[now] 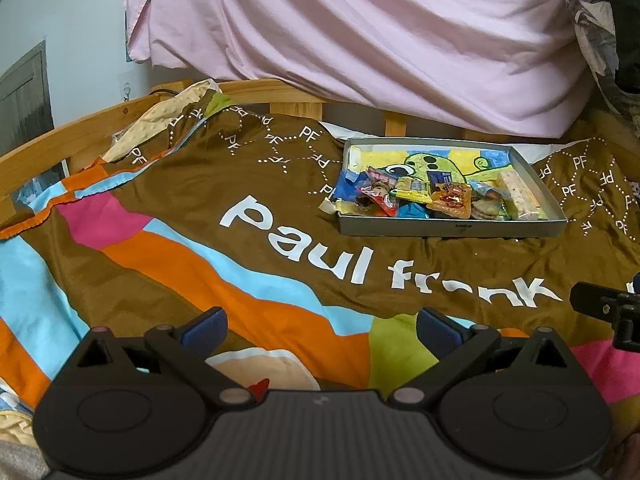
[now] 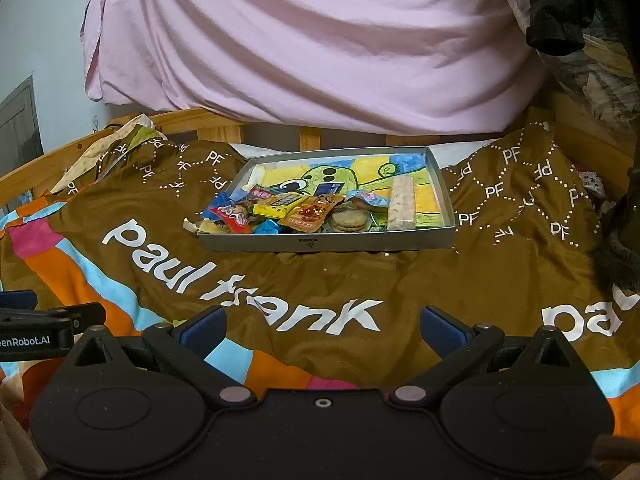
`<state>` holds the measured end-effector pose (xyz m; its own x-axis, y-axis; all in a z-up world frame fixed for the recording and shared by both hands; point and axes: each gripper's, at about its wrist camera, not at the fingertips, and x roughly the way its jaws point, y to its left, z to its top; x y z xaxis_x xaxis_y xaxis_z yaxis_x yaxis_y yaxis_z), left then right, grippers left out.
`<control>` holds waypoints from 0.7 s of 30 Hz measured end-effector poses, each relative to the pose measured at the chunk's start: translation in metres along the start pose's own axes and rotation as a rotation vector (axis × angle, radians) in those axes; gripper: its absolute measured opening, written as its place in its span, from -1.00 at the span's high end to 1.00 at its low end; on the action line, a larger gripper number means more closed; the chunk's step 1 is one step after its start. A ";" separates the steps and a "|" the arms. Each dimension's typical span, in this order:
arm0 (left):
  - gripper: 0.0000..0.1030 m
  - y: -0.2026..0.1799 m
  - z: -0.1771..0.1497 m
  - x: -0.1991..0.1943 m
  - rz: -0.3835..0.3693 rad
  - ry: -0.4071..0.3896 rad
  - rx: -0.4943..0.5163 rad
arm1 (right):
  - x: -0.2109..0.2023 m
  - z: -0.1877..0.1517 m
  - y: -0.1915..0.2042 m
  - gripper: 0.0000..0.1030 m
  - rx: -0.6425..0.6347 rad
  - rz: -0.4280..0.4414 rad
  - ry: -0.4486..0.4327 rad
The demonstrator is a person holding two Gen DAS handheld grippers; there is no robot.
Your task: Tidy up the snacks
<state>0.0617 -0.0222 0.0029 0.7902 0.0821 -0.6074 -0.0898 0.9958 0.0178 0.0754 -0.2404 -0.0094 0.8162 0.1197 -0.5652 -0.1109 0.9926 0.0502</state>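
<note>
A shallow grey tray (image 1: 448, 229) (image 2: 328, 240) with a cartoon drawing on its floor lies on the brown blanket. Several wrapped snacks are piled in its near half: an orange packet (image 1: 450, 199) (image 2: 310, 210), a yellow packet (image 2: 280, 204), round biscuits (image 2: 351, 220) and a long pale bar (image 1: 516, 196) (image 2: 402, 202) along the right side. My left gripper (image 1: 322, 326) is open and empty, low over the blanket, well short of the tray. My right gripper (image 2: 322, 326) is also open and empty, in front of the tray.
The brown "paul frank" blanket (image 1: 200, 184) (image 2: 500, 272) covers a bed with a wooden rail (image 1: 60, 136) behind. A pink sheet (image 1: 360, 40) (image 2: 300, 40) hangs over the back. Dark cloth (image 2: 560, 8) hangs at the upper right. Each gripper's edge shows in the other's view.
</note>
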 end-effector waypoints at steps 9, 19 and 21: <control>-0.99 -0.003 -0.001 -0.003 -0.003 -0.004 0.015 | -0.001 0.000 0.001 -0.99 -0.004 0.000 -0.002; -0.99 -0.002 -0.002 0.002 0.016 0.015 0.006 | 0.000 0.000 0.002 -0.99 -0.002 0.003 0.007; -0.99 -0.001 -0.002 0.002 0.018 0.018 0.005 | 0.000 0.000 0.002 -0.99 -0.004 0.006 0.007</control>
<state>0.0624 -0.0230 -0.0003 0.7777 0.0991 -0.6208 -0.1005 0.9944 0.0328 0.0747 -0.2381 -0.0090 0.8113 0.1253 -0.5711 -0.1180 0.9918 0.0500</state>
